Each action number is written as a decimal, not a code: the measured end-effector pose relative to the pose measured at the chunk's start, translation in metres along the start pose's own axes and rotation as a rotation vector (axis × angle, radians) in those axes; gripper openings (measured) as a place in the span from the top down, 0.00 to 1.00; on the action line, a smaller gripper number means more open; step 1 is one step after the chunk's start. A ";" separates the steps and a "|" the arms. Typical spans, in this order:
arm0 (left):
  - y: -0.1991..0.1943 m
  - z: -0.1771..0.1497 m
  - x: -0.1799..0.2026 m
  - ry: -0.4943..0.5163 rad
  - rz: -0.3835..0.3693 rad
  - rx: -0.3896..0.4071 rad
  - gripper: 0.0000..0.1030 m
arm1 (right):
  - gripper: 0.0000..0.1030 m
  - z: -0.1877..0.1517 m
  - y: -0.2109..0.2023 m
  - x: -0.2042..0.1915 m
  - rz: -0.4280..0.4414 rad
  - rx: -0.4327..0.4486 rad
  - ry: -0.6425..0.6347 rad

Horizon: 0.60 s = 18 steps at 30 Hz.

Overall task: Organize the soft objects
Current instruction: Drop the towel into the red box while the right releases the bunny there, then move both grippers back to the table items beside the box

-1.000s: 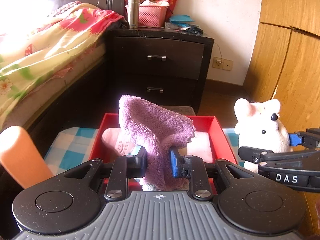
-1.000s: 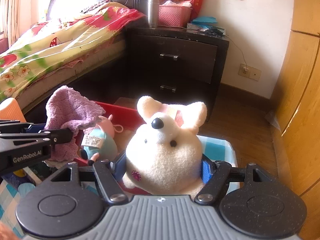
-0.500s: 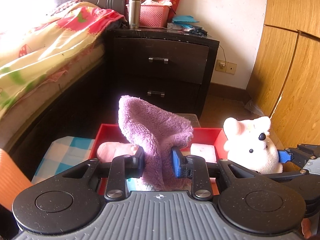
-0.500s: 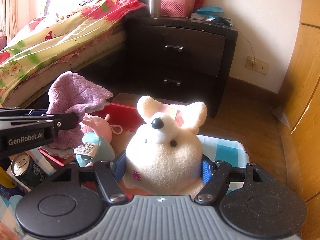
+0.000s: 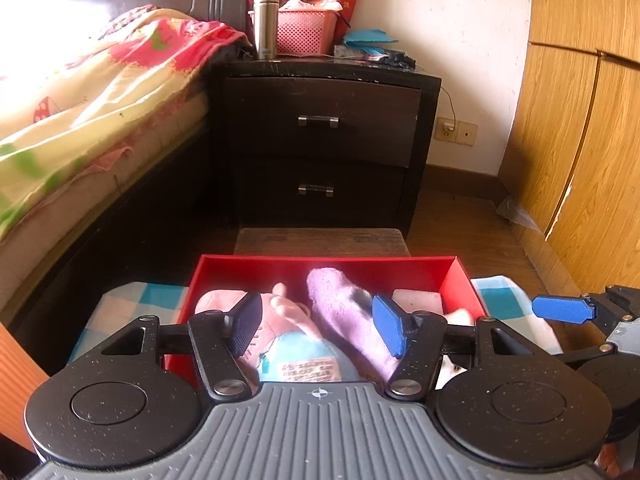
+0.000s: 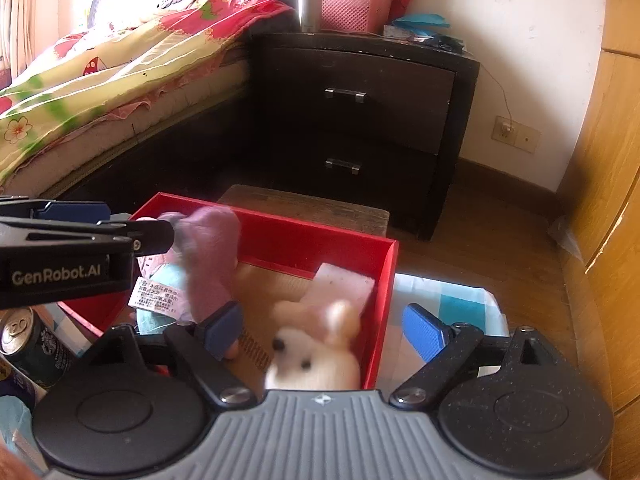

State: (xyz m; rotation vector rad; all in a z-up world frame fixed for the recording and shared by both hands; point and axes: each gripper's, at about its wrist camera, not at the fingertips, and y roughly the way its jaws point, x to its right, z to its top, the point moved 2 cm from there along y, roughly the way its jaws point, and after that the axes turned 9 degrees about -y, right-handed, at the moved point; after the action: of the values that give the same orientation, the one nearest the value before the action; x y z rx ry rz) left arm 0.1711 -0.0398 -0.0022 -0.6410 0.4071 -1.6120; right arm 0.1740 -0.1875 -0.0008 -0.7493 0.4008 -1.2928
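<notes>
surface: my work surface is covered by a blue-and-white checked cloth (image 5: pixel 132 300), lower middle of both views
box: red box (image 6: pixel 382 280) sits directly on the cloth, centre frame, open top
can: dark drink can (image 6: pixel 28 344) upright at lower left of my right view, beside the box
stool: worn wooden stool (image 5: pixel 320 240) on the floor (image 5: pixel 472 224), just beyond the box
</notes>
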 end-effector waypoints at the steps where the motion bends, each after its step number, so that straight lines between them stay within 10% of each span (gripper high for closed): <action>1: -0.002 0.001 -0.001 -0.006 -0.003 0.001 0.40 | 0.35 0.001 -0.002 0.002 0.001 0.002 0.010; 18: -0.034 -0.015 -0.002 0.019 -0.014 -0.023 0.36 | 0.35 -0.009 -0.037 0.013 -0.007 -0.016 0.050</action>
State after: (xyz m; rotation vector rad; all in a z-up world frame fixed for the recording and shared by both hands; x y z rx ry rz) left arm 0.1353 -0.0344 0.0066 -0.6479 0.4365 -1.6302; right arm 0.1450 -0.2051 0.0206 -0.7330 0.4496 -1.3189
